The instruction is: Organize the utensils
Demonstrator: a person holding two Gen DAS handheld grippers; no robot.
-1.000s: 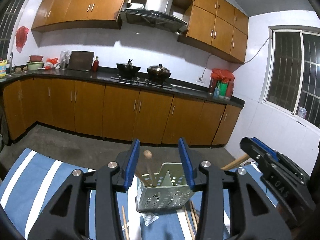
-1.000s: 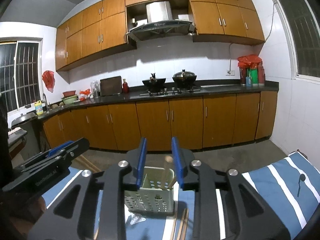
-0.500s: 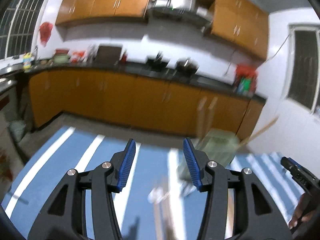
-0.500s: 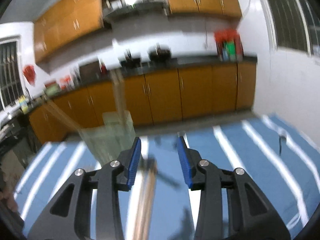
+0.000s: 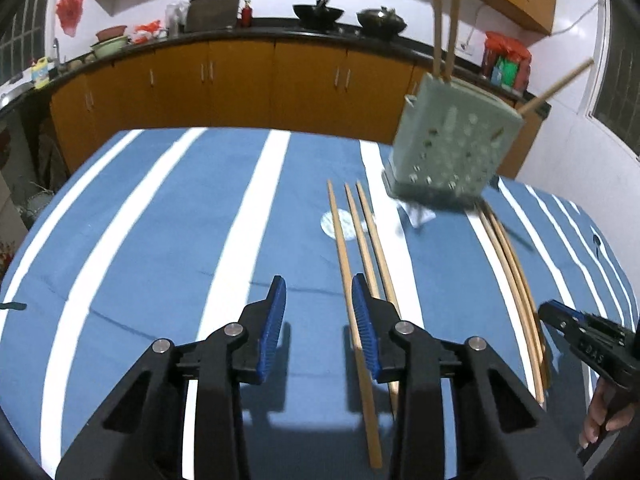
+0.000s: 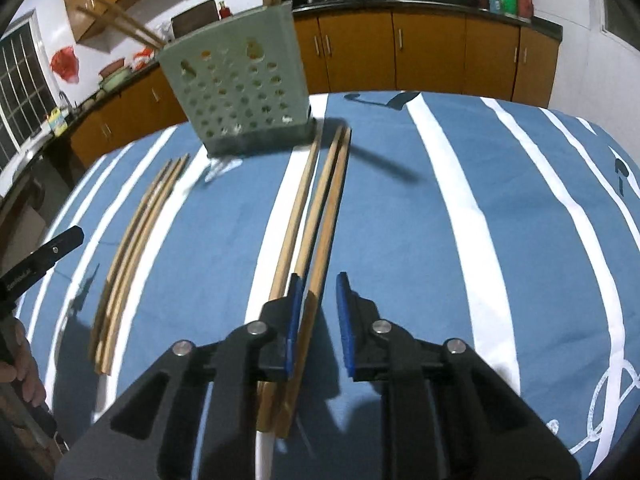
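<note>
A pale green perforated utensil holder [image 5: 452,144] stands on the blue striped cloth with several chopsticks sticking out; it also shows in the right wrist view [image 6: 240,100]. Three wooden chopsticks [image 5: 360,264] lie on the cloth before it, and my left gripper [image 5: 320,332] is open just above them, its right finger over the leftmost stick. A second bundle of chopsticks [image 5: 516,280] lies further right. My right gripper [image 6: 318,320] is open low over that bundle [image 6: 316,216], with one stick between the fingers. The left bundle shows at the left in the right wrist view [image 6: 136,240].
The table carries a blue cloth with white stripes [image 5: 160,240]. Orange kitchen cabinets [image 5: 240,76] and a dark counter run behind the table. The right gripper's body [image 5: 588,344] shows at the right edge of the left wrist view. The left gripper's body [image 6: 36,264] shows at the left edge of the right wrist view.
Both grippers have tilted down and dropped from in front of the holder to low over the chopsticks lying on the cloth. Both stay open.
</note>
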